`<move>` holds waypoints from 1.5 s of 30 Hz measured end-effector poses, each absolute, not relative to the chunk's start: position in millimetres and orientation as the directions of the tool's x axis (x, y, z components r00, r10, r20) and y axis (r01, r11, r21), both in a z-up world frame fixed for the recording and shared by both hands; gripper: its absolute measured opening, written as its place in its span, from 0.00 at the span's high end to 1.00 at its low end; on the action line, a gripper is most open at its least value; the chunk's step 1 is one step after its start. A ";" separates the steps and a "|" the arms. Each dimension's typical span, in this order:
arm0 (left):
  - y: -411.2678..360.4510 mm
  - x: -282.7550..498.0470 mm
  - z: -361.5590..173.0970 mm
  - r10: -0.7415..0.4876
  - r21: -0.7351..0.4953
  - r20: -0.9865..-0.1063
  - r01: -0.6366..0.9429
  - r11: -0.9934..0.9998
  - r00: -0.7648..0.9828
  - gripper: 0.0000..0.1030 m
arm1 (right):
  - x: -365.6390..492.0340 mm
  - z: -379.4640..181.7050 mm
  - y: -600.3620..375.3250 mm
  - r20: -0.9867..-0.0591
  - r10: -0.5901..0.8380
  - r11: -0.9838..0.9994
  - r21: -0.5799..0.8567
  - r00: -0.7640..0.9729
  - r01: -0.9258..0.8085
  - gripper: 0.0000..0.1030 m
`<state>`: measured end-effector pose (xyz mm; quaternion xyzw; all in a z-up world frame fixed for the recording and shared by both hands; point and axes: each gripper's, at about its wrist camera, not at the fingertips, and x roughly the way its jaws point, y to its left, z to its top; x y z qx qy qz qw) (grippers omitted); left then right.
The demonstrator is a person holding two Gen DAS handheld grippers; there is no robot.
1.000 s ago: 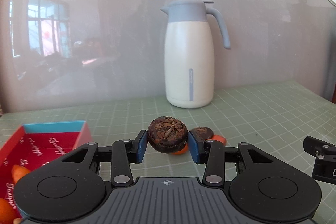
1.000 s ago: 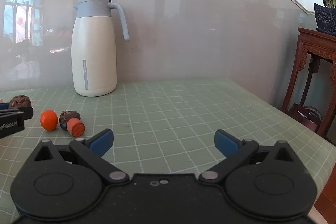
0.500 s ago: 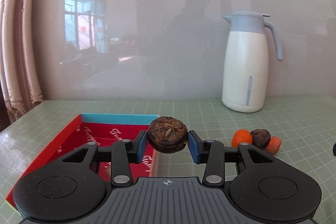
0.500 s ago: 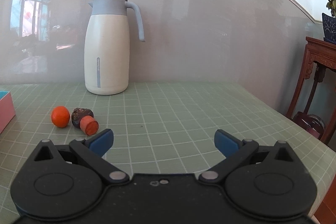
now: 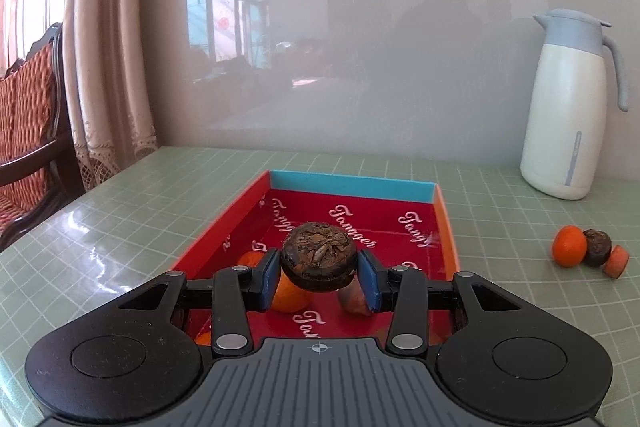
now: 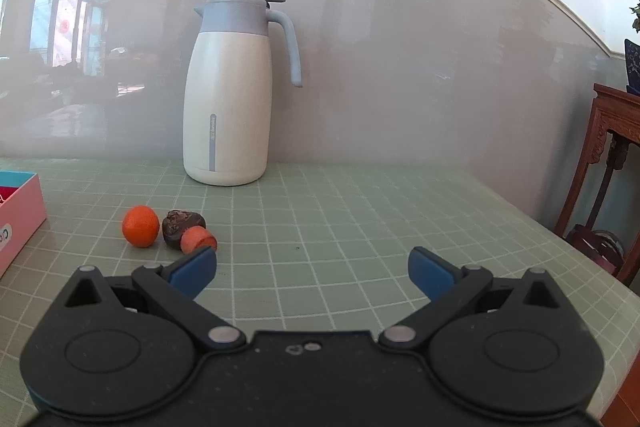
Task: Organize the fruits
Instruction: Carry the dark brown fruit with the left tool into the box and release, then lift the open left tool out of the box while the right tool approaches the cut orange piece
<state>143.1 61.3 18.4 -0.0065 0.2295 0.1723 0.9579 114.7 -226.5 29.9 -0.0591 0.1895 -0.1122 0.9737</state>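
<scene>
My left gripper (image 5: 319,274) is shut on a dark brown, wrinkled round fruit (image 5: 319,255) and holds it above the near half of a red box (image 5: 356,211) with a blue far wall. Orange fruits (image 5: 290,297) lie in the box beneath it, partly hidden by the fingers. On the green mat to the right sit a small orange (image 5: 569,246), a dark fruit (image 5: 597,247) and an orange piece (image 5: 616,261). The right wrist view shows the same orange (image 6: 140,225), dark fruit (image 6: 182,223) and orange piece (image 6: 197,239) just beyond the left fingertip of my right gripper (image 6: 312,269), which is open and empty.
A white jug with a grey-blue lid and handle (image 6: 232,95) stands at the back by the wall. The box's pink outer side (image 6: 18,215) shows at the left edge. A chair and curtain (image 5: 36,131) lie past the table's left edge, a wooden stand (image 6: 612,155) past its right.
The left gripper has swung left with the dark fruit, from in front of the jug to above the red box. The right view has shifted slightly; its gripper stays open.
</scene>
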 end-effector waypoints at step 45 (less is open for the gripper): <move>102.2 101.4 42.9 0.408 0.076 -0.437 -0.420 0.905 0.802 0.05 | 118.8 33.7 -177.1 -0.353 -0.149 0.980 -0.174 0.924 0.092 0.00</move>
